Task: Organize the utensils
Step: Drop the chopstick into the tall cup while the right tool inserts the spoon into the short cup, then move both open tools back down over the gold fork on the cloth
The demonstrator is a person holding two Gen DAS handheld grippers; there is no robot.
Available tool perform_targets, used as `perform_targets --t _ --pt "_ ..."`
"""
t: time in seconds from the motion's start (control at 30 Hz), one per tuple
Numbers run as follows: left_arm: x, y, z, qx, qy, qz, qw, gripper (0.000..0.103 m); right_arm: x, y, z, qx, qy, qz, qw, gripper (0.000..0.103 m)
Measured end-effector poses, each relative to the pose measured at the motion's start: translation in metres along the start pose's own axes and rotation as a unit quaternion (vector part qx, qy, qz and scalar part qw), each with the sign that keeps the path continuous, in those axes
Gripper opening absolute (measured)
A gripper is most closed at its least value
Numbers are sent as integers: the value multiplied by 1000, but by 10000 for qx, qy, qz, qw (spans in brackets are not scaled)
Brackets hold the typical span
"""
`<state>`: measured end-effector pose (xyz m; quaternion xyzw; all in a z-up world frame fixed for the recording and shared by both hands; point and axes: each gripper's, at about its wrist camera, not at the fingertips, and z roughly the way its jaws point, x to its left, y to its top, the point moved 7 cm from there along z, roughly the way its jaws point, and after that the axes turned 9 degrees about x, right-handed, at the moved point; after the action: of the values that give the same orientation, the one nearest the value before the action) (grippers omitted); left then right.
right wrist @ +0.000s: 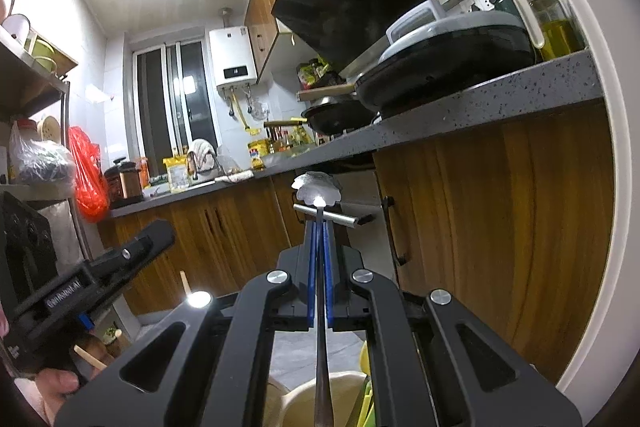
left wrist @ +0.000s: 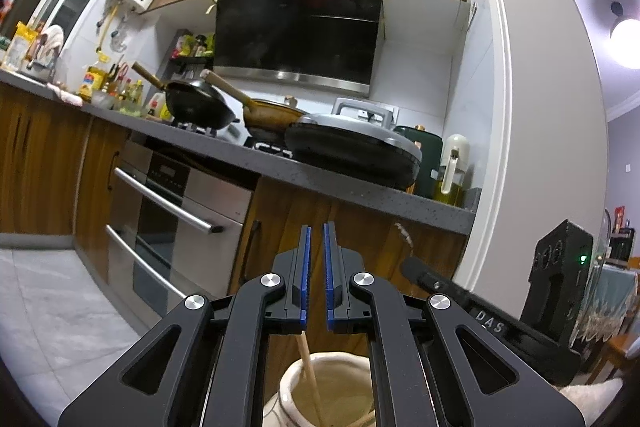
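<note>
A cream ceramic jar [left wrist: 328, 391] sits right under my left gripper [left wrist: 316, 227], with a wooden stick [left wrist: 310, 367] leaning in it. The left gripper's blue pads stand shut with nothing between them. My right gripper [right wrist: 319, 225] is shut on the thin handle of a metal spoon [right wrist: 316, 189]. The spoon's scalloped head sticks out past the fingertips, and its handle runs down over the same jar [right wrist: 308, 403]. In the left wrist view the right gripper [left wrist: 408, 267] is close on the right. In the right wrist view a hand [right wrist: 60, 387] holds the left gripper [right wrist: 156, 233].
A grey countertop [left wrist: 360, 187] runs ahead at gripper height with woks, a lidded pan [left wrist: 352, 147] and an oil bottle [left wrist: 452, 171]. Below it are wooden cabinet doors and a steel oven [left wrist: 180, 223]. A yellow-green item [right wrist: 366, 387] stands beside the jar. More wooden sticks [right wrist: 90, 357] show near the hand.
</note>
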<state>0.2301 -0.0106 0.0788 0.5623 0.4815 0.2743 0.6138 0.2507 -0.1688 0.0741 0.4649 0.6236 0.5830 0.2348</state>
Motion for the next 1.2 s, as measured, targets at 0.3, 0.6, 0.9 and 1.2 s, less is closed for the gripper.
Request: perform_targets --t 0.3,0.6,0.9,1.2 --pt "0 -1 -17 71 221 104 9997 16 3 -23 4 665 17 -120 9977 5" --pt "-1 -9 -54 223 477 77 9986 23 2 -23 -38 582 -5 117 9982 27" --pt "-23 -46 -94 871 917 487 9908 63 17 -59 -92 1218 8 25 9925 69" --pt "-25 -81 -129 1363 1335 381 9809 88 28 -130 -110 2287 -118 -282 9730 85"
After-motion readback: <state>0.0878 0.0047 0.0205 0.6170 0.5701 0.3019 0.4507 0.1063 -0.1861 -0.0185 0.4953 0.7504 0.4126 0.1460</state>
